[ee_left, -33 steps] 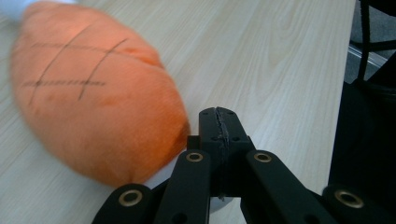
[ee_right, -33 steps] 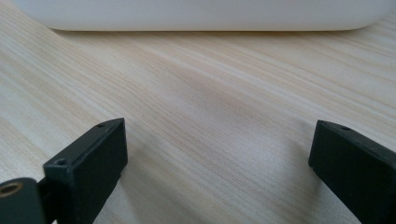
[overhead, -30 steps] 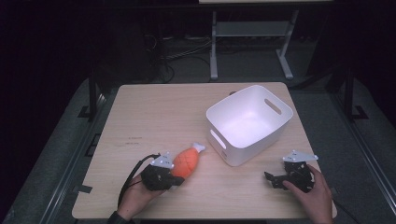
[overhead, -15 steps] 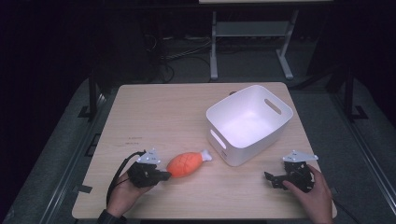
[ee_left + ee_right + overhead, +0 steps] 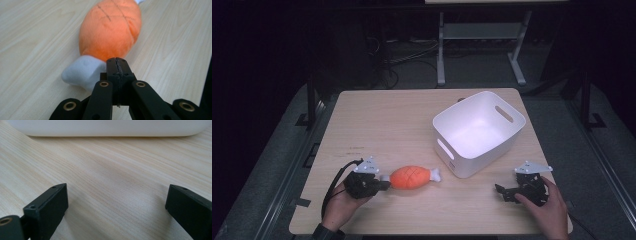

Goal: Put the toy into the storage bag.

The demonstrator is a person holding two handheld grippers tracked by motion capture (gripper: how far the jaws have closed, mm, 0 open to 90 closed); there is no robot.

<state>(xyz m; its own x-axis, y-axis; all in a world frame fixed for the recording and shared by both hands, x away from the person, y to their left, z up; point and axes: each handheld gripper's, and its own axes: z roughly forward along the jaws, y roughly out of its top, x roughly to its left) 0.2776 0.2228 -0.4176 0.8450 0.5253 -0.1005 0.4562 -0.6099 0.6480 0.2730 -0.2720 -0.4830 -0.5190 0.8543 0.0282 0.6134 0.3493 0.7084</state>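
An orange plush drumstick (image 5: pixel 410 176) with white ends lies flat on the wooden table (image 5: pixel 387 125), near its front edge. My left gripper (image 5: pixel 383 184) rests just left of it, jaws pressed shut with nothing seen between them. In the left gripper view the gripper (image 5: pixel 117 62) sits against the plush drumstick (image 5: pixel 110 27), beside its white knob. My right gripper (image 5: pixel 502 191) lies at the front right, open. Between its wide-apart fingers (image 5: pixel 117 202) there is bare wood.
A white plastic bin (image 5: pixel 472 160) with handle slots stands at the right of the table, between the toy and the right gripper; its wall (image 5: pixel 107 127) crosses the top of the right gripper view. Dark floor and a metal stand lie beyond the table.
The drumstick, tilted at my left gripper a second ago, now lies flat. The left gripper has drawn back to the left. The right hand has not moved.
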